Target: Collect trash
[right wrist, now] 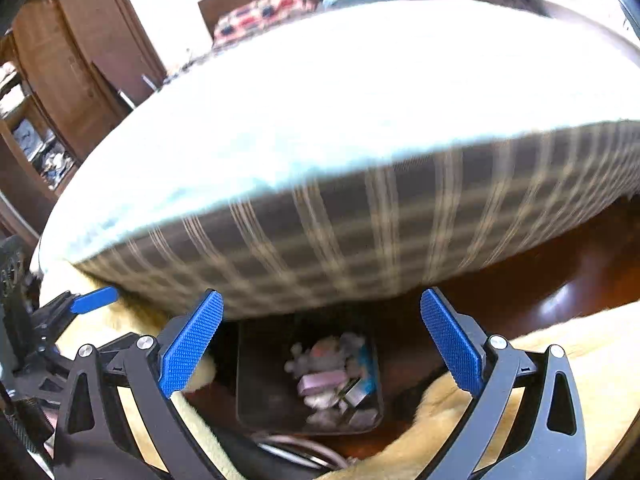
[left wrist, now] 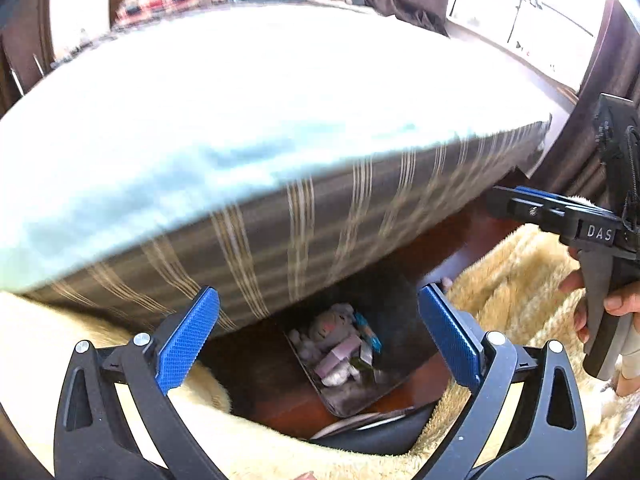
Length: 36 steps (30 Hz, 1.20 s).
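A dark rectangular bin (left wrist: 340,406) stands on the floor at the foot of the bed, with several crumpled wrappers and bits of trash (left wrist: 340,348) inside. My left gripper (left wrist: 318,300) hovers above it, jaws wide open, nothing between the blue pads. In the right wrist view the same bin (right wrist: 256,380) and trash (right wrist: 332,380) lie straight below my right gripper (right wrist: 322,300), also wide open and holding nothing. The two grippers hang side by side: the right gripper (left wrist: 520,200) shows at the right edge of the left wrist view, held by a hand (left wrist: 616,304).
A bed (left wrist: 240,100) with a pale blue sheet and a plaid mattress side overhangs the bin's far side. A fluffy cream rug (left wrist: 512,280) surrounds the bin on the dark wooden floor (right wrist: 560,264). A wooden wardrobe (right wrist: 80,60) stands at the far left.
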Each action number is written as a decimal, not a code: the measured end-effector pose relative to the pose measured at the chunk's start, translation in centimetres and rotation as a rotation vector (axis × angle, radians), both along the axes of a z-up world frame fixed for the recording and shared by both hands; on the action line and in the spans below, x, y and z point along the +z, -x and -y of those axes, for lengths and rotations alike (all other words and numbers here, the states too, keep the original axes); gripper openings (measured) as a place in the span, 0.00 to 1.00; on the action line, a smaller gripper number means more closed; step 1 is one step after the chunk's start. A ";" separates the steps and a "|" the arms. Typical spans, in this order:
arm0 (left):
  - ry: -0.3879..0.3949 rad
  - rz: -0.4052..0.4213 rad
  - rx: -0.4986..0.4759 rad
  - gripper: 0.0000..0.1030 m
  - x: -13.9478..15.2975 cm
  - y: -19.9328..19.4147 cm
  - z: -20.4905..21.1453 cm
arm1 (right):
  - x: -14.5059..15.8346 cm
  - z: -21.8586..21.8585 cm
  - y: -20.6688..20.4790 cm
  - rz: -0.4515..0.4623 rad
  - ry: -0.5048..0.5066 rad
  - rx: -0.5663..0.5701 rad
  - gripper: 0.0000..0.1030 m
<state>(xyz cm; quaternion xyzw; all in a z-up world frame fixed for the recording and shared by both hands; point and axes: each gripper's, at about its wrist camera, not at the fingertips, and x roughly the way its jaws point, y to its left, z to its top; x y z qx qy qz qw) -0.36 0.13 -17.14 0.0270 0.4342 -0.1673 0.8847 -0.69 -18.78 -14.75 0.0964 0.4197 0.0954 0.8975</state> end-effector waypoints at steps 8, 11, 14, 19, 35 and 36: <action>-0.023 0.226 0.060 0.92 9.4 1.5 -0.2 | 9.8 -0.1 2.3 0.241 0.109 -0.031 0.97; -0.010 0.337 0.074 0.92 13.6 2.2 -0.5 | 13.6 -0.5 3.2 0.348 0.137 -0.038 0.97; 0.005 0.417 0.071 0.92 16.5 2.9 -0.7 | 16.6 -0.8 3.9 0.422 0.126 -0.040 0.97; 0.019 0.520 0.094 0.92 20.5 3.6 -1.1 | 20.4 -1.5 5.1 0.523 0.122 -0.065 0.97; 0.017 0.501 0.151 0.92 19.3 3.8 -1.1 | 18.4 -3.1 5.0 0.457 0.207 -0.148 0.97; 0.022 0.501 0.154 0.92 19.4 3.8 -1.2 | 18.3 -3.2 4.9 0.452 0.209 -0.151 0.97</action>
